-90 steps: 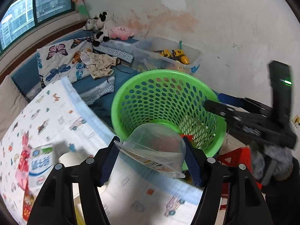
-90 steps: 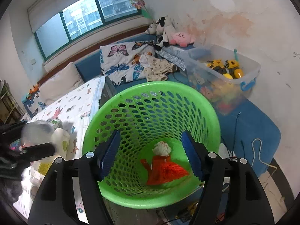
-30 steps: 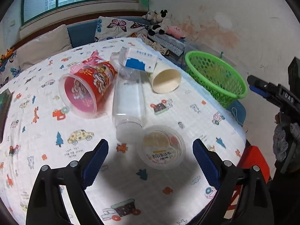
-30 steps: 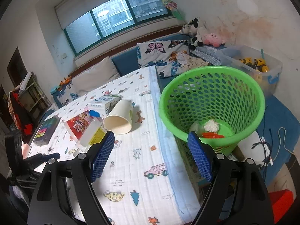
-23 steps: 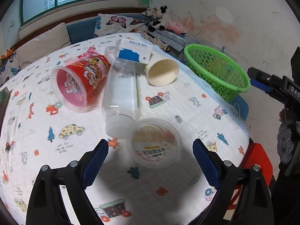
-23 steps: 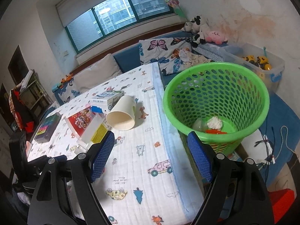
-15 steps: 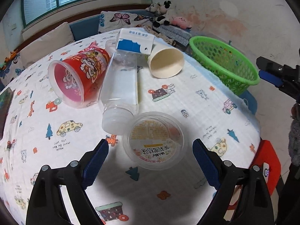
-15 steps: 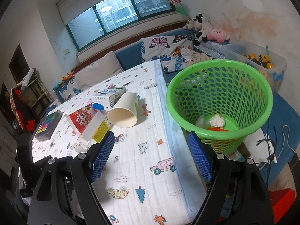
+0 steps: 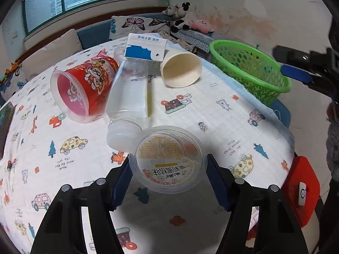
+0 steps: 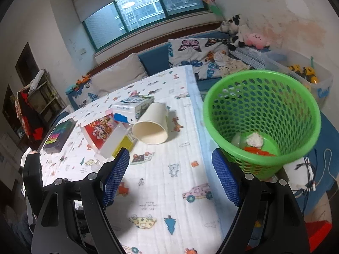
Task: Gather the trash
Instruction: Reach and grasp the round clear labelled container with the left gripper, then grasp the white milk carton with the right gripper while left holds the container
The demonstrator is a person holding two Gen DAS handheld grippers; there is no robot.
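I'm closing my left gripper (image 9: 168, 182) around the clear plastic tub (image 9: 168, 158) sitting between its jaws, pinching across the rim since it looks light, thin and crushable, while my right gripper (image 10: 170, 173) hangs empty and spread.

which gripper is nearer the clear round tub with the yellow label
Left. The left gripper straddles the clear tub, jaws closing on it. The right gripper hangs open nearer the green basket.
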